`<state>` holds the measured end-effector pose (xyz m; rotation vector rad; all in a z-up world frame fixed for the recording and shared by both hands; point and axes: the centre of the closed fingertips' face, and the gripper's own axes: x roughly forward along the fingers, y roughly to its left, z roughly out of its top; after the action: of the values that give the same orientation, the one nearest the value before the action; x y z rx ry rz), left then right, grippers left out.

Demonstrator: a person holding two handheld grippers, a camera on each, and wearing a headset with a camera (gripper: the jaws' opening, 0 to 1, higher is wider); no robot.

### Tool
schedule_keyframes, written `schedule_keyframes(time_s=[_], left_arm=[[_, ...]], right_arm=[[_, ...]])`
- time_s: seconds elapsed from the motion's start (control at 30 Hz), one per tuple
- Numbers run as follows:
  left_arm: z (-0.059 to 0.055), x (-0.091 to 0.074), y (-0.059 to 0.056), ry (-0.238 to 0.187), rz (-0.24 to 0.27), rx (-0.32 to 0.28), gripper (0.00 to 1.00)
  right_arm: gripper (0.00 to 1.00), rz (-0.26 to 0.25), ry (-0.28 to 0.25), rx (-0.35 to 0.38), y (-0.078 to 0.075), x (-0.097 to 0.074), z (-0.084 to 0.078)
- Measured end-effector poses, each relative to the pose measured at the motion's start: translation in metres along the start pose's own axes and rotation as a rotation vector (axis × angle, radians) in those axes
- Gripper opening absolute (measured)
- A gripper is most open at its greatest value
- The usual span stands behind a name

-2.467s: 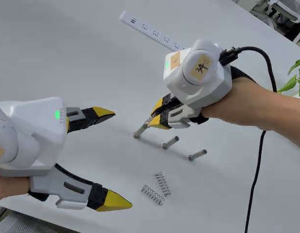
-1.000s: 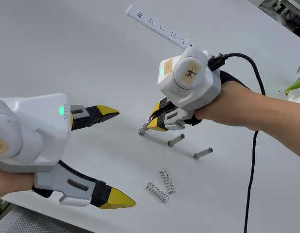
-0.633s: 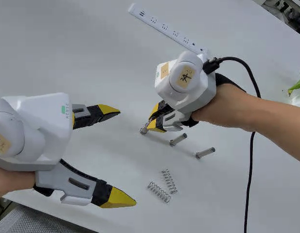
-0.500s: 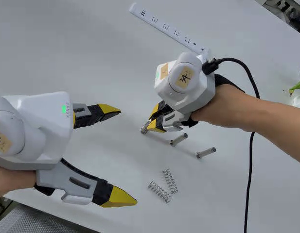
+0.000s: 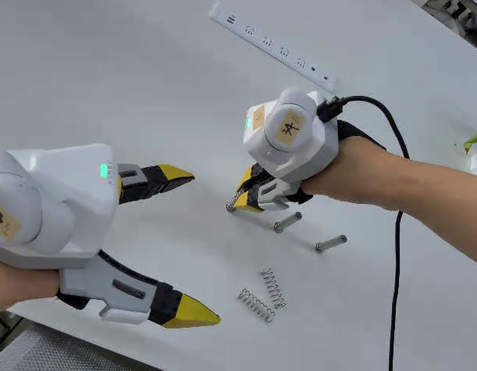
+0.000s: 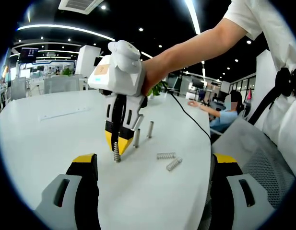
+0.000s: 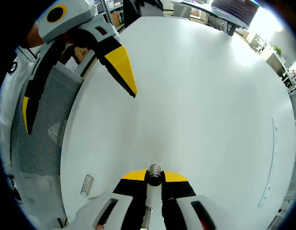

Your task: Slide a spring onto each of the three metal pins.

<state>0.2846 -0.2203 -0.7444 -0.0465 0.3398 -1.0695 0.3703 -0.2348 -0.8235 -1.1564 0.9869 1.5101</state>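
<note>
Right gripper [image 5: 242,202]: jaws pinched narrow on a coil spring [image 5: 235,202], yellow tips pointing down at the table. In the right gripper view the two tips sit on either side of the spring's round end.
Held spring: it is threaded over the end pin [image 5: 229,209] of the row. In the left gripper view its lower coils reach almost to the tabletop.
Other pins: two bare metal pins [image 5: 287,222] [image 5: 331,243] stand just beside the right gripper, in a line running away from the end pin. In the left gripper view they are upright.
Loose springs: two loose springs [image 5: 273,287] [image 5: 255,305] lie flat on the table near the pins, close to each other and on the person's side of the row.
Left gripper [image 5: 206,246]: jaws spread wide with nothing between them. It hovers well apart from the pins and faces the right gripper.
Table [image 5: 107,93]: white and plain.
Power strip [image 5: 270,45]: white, lying at the far side of the table.
Black cable [image 5: 396,255]: it runs from the right gripper's body along the forearm and down across the table.
</note>
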Motion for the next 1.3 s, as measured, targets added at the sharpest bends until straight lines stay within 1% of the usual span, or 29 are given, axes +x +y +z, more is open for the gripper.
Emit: schedule_keyframes(time_s=[0.43,0.73,1.07,1.3], left_arm=[[-0.001,-0.001,0.000,0.002,-0.001,-0.001,0.97],[-0.001,-0.002,-0.003,0.001,-0.004,0.001,0.98],[0.002,0.001,-0.005,0.010,-0.013,0.011,0.98],[0.003,0.001,-0.007,0.019,-0.020,0.020,0.98]], right_arm=[[0.08,0.007,-0.006,0.011,0.000,0.001,0.000],[0.13,0.005,-0.017,0.019,0.002,-0.001,0.002],[0.17,0.001,-0.034,0.026,0.003,-0.009,0.004],[0.20,-0.016,-0.063,0.041,0.001,-0.020,0.006]])
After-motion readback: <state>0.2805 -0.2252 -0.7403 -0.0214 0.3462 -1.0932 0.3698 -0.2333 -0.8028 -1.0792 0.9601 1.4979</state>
